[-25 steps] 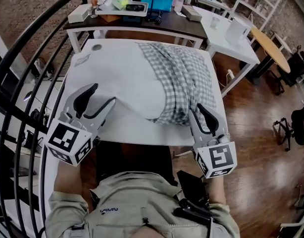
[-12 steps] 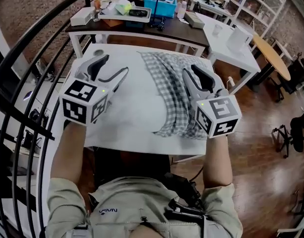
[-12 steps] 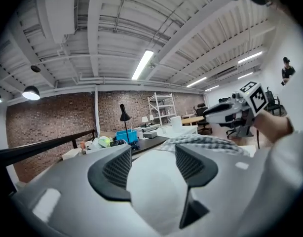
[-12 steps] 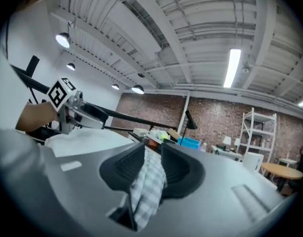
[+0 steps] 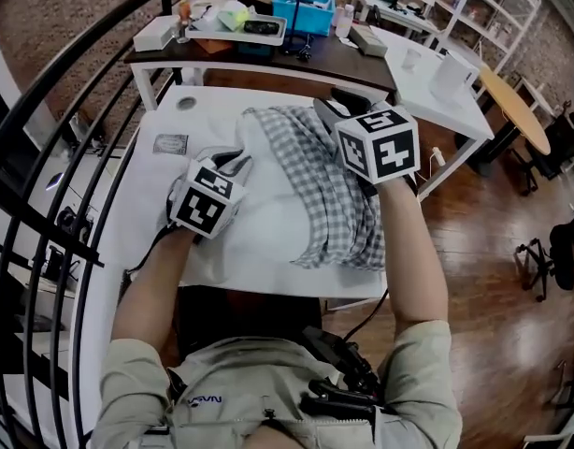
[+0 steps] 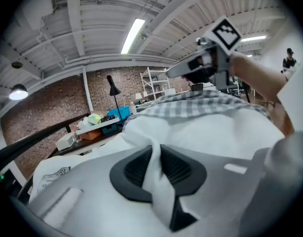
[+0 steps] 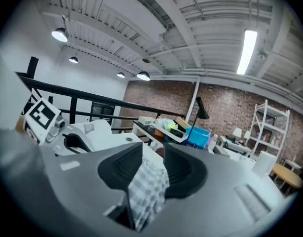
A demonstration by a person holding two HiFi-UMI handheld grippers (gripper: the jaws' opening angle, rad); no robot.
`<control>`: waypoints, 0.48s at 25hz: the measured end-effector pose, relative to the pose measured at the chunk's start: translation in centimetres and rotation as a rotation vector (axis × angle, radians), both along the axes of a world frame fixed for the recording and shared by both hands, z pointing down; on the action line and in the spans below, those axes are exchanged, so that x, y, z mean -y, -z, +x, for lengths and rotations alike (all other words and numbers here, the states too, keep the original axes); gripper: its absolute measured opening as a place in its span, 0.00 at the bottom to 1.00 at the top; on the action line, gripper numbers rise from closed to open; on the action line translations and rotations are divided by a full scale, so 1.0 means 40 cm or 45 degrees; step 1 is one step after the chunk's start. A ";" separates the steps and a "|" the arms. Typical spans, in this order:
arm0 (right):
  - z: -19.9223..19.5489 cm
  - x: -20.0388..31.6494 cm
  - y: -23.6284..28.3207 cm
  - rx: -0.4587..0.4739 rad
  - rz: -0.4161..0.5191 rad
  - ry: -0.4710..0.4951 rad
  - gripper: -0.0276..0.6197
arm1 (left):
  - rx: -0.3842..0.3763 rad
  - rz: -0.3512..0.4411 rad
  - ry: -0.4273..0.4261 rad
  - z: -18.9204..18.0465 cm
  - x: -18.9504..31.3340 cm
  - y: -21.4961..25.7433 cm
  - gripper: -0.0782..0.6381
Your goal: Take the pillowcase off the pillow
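Observation:
A white pillow (image 5: 259,227) lies on the white table (image 5: 137,223), half covered by the grey checked pillowcase (image 5: 338,190). My left gripper (image 5: 238,160) is low on the pillow's left part. Its jaws have just been closing, and a fold of white pillow fabric (image 6: 152,132) is pinched between them in the left gripper view (image 6: 155,154). My right gripper (image 5: 336,108) is raised over the far right of the pillow. Its jaws have just been opening a little, but still pinch the checked pillowcase (image 7: 147,184) in the right gripper view (image 7: 152,164). The cloth hangs from them.
Behind the table stands a dark desk with a blue bin (image 5: 304,7) and a tray of small items. A white desk (image 5: 437,73) is at the back right. A black railing (image 5: 44,157) curves along the left. Wooden floor lies to the right.
Both grippers moved from the table's near edge out over the pillow. The left one dropped and shut on white fabric. The right one rose, drawing the checked case up and bunching it to the right.

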State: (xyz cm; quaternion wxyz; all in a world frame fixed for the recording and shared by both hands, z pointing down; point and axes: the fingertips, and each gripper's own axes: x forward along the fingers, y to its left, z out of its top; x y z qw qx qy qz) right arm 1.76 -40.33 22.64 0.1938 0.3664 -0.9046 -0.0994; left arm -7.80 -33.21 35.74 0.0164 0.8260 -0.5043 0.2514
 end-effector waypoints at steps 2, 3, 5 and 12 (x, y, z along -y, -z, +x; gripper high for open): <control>-0.032 0.020 -0.043 -0.077 -0.082 0.036 0.30 | 0.055 0.066 -0.024 0.027 -0.033 -0.013 0.16; -0.051 0.025 -0.072 -0.127 -0.127 0.055 0.33 | 0.070 0.097 -0.032 0.035 -0.046 -0.018 0.15; -0.078 0.034 -0.132 -0.225 -0.210 0.072 0.37 | 0.066 0.145 -0.038 0.040 -0.065 -0.023 0.15; -0.074 0.062 -0.178 -0.396 -0.147 -0.046 0.08 | -0.027 0.318 -0.031 0.007 -0.112 0.070 0.13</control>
